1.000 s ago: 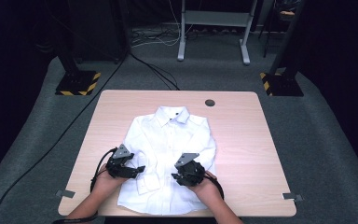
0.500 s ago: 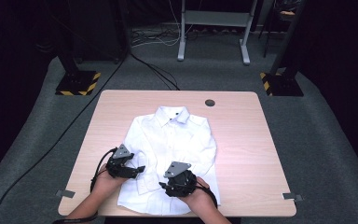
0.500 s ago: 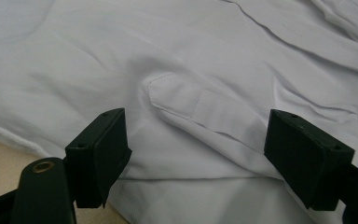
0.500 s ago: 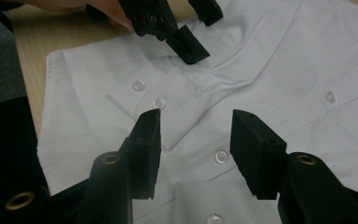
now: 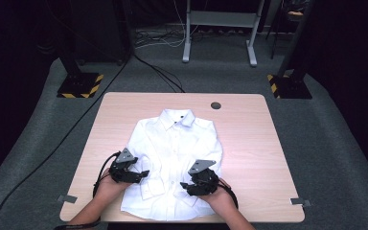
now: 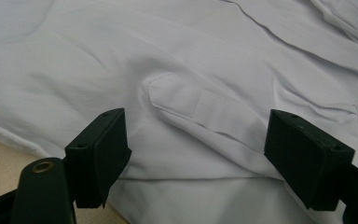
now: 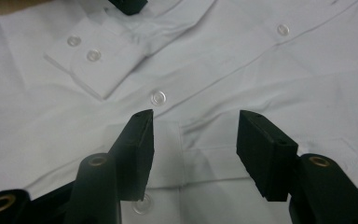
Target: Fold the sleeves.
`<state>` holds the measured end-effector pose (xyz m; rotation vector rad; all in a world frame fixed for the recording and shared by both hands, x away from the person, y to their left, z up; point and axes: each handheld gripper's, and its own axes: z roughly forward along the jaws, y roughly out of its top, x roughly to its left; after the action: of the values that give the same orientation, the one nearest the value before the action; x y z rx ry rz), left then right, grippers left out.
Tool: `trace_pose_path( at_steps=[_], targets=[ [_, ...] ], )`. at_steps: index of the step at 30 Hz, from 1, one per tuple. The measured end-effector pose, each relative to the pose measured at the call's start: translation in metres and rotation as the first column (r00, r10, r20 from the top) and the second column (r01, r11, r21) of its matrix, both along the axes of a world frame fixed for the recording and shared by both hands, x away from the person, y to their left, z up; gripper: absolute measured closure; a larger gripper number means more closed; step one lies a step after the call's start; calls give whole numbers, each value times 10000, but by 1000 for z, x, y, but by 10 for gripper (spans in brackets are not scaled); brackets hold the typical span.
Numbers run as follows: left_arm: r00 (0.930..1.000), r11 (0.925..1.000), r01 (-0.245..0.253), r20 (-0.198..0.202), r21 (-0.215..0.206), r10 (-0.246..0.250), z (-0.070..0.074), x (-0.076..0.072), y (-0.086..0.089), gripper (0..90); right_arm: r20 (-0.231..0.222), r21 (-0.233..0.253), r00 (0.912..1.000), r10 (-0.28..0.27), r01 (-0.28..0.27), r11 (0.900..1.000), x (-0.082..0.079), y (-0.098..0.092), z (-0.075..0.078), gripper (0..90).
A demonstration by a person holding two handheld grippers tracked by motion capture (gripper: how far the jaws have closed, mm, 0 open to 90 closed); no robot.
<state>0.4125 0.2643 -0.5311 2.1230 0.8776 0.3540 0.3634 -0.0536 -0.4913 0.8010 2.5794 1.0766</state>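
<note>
A white button-up shirt (image 5: 175, 153) lies flat on the wooden table (image 5: 254, 143), collar at the far side and sleeves folded in over the front. My left gripper (image 5: 143, 175) rests low over the shirt's near left part. In the left gripper view it (image 6: 196, 116) stands open above a sleeve placket (image 6: 200, 105), nothing between its jaws. My right gripper (image 5: 186, 187) is over the shirt's near right part. In the right gripper view it (image 7: 196, 116) is open astride a fold near the button line (image 7: 158, 97). A cuff (image 7: 93, 60) with two buttons lies just beyond.
A dark round hole (image 5: 215, 105) sits in the table's far side. Tape marks (image 5: 299, 201) are near the front corners. On the floor behind stand posts with yellow-black bases (image 5: 79, 86), and a cable (image 5: 52, 153) runs off to the left.
My right gripper slid left across the shirt's lower front, then came back to the right. The left gripper has stayed where it was.
</note>
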Motion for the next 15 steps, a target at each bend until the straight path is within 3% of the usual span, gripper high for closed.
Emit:
trace_pose_path(
  at_steps=[6,15],
  targets=[
    [10000,10000,1,22,24,-1,0,0,0,210,-291,-135,9995,-102,98,9999,5,-4,-17,453],
    [10000,10000,1,16,18,-1,0,0,0,210,-589,344,9978,-288,308,9989,7,-7,-26,444]
  ],
)
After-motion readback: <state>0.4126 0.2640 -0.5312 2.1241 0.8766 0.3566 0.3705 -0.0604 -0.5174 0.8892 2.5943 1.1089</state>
